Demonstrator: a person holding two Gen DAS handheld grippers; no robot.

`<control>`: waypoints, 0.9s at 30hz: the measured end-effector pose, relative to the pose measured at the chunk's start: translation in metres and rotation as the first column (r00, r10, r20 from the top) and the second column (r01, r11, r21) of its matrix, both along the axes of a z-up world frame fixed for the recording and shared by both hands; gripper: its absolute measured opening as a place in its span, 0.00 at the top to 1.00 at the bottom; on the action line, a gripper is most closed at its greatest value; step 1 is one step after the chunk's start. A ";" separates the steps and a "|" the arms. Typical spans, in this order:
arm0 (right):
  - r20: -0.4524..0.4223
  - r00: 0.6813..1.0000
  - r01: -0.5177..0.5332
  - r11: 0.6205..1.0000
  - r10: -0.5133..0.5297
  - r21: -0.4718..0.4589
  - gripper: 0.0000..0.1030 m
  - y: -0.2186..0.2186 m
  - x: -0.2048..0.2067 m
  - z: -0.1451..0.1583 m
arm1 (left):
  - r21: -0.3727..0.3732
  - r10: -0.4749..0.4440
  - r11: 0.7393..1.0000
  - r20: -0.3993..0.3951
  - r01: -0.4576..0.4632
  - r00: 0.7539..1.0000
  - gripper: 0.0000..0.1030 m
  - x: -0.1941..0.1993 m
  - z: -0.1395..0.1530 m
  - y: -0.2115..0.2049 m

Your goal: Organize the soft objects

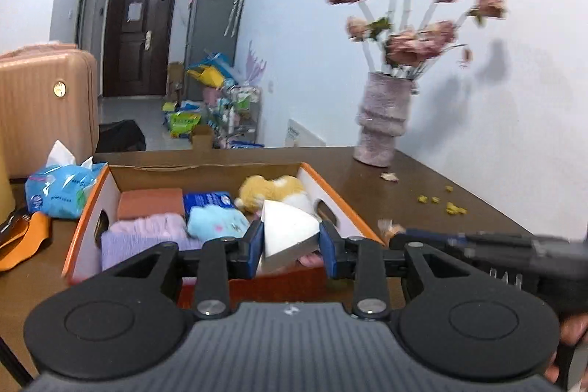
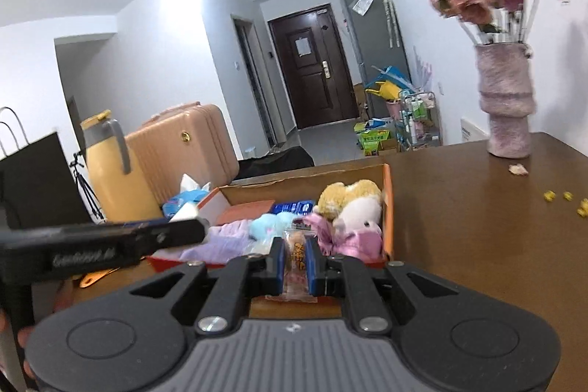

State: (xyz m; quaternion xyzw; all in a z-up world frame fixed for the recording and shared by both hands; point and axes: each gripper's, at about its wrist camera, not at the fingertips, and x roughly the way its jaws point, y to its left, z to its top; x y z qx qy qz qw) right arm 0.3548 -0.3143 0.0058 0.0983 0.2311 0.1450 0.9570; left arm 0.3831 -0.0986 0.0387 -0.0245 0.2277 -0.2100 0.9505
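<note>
We see a dark wooden bench [image 1: 422, 193] carrying an orange-edged cardboard box [image 1: 367, 226] of soft things. Our left gripper [image 1: 290, 241] has its jaws clamped on a white wedge [image 1: 286, 230]; our right gripper [image 2: 297, 263] pinches a wrapped snack packet [image 2: 296, 267]. At two o'clock stands a pink vase [image 1: 382, 120]; a dark door [image 1: 137, 35] lies at eleven.

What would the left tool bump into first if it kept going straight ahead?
Probably the soft things in the cardboard box: the left tool, holding a white wedge, points at the yellow plush. Depth is hard to judge.
</note>
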 end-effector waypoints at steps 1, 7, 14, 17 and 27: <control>-0.009 1.000 -0.003 1.000 0.003 -0.008 0.89 0.003 0.015 -0.004 | -0.003 -0.002 1.000 -0.009 0.002 1.000 0.68 0.018 -0.001 -0.002; -0.076 0.997 -0.031 0.999 0.028 -0.044 0.89 0.021 0.081 -0.033 | 0.009 0.004 1.000 -0.045 -0.004 0.999 0.68 0.102 -0.016 -0.022; -0.116 0.993 -0.018 0.998 0.010 -0.065 0.65 0.032 0.110 -0.054 | 0.007 0.010 1.000 -0.121 -0.009 0.993 0.31 0.159 -0.047 -0.032; -0.104 0.995 -0.002 0.998 -0.005 -0.065 0.61 0.029 0.108 -0.053 | 0.001 0.005 1.000 -0.121 -0.005 0.993 0.30 0.161 -0.049 -0.027; -0.037 0.998 0.056 0.997 -0.058 -0.051 0.57 0.019 0.080 -0.011 | 0.014 0.036 0.999 -0.029 -0.036 0.999 0.24 0.115 0.002 -0.001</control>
